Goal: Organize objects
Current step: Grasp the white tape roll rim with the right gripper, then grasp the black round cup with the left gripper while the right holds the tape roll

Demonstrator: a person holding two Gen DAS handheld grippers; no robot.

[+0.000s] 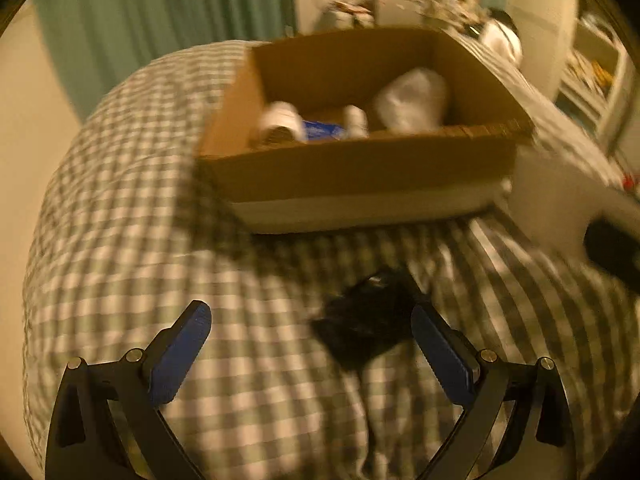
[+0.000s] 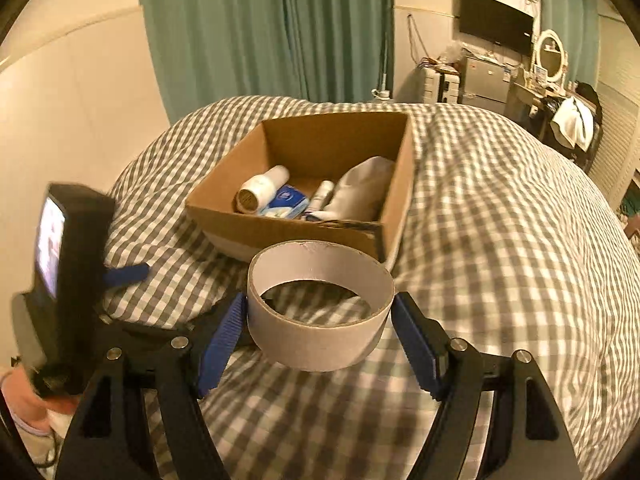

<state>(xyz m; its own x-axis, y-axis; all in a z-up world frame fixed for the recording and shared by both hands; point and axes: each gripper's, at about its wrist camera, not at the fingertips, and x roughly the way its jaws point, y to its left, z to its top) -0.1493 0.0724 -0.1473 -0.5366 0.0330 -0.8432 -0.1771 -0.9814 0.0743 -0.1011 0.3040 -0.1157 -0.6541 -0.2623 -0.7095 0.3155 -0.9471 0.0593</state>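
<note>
The right gripper [image 2: 318, 338] is closed around a cardboard ring [image 2: 320, 316], with one blue pad on each side of it. The ring is held up over the checked blanket [image 2: 500, 240], close to the box. The left gripper [image 1: 310, 350] has its jaws wide apart and holds nothing. A small black thing [image 1: 368, 320] lies on the blanket by its right finger; it is too blurry to name. Farther back sits an open cardboard box [image 2: 280, 226]. Inside it are a white bottle [image 2: 262, 192] on its side, a blue and white packet [image 2: 286, 200], a small white tube [image 2: 322, 196] and a white bag [image 2: 360, 192]. Green curtains [image 2: 260, 28] hang behind the bed.
</note>
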